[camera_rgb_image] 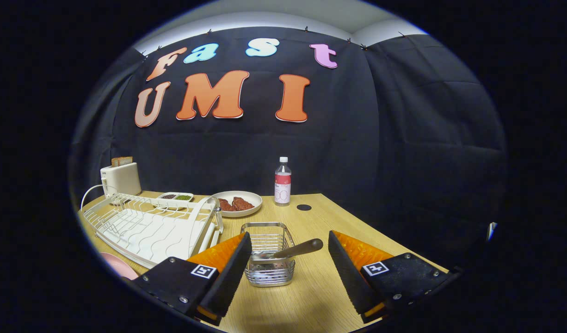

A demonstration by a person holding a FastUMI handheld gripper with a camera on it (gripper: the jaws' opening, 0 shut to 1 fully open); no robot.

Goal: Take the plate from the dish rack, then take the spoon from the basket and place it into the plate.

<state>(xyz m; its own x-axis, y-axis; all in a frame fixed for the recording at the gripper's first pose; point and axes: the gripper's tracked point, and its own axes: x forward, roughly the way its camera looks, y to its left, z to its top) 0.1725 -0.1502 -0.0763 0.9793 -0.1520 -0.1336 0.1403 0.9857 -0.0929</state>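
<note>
Spoon (pixel 290 251) with a dark brown, rounded handle, lying tilted in a small perforated metal basket (pixel 268 260). Its long axis runs crosswise to the gripper (pixel 290 266): the handle points to the right and slightly upward, its tip overhanging the basket's right rim, while the metallic bowl end rests low at the basket's left side. The gripper is open, its fingers spread wide and holding nothing; basket and spoon sit between the fingertips and just ahead of them, with the handle tip near the right finger but apart from it. A pink plate (pixel 118 266) lies on the table (pixel 311 296) beside the left finger, partly hidden. Beyond the left finger stands the white dish rack (pixel 149 224), empty of dishes.
</note>
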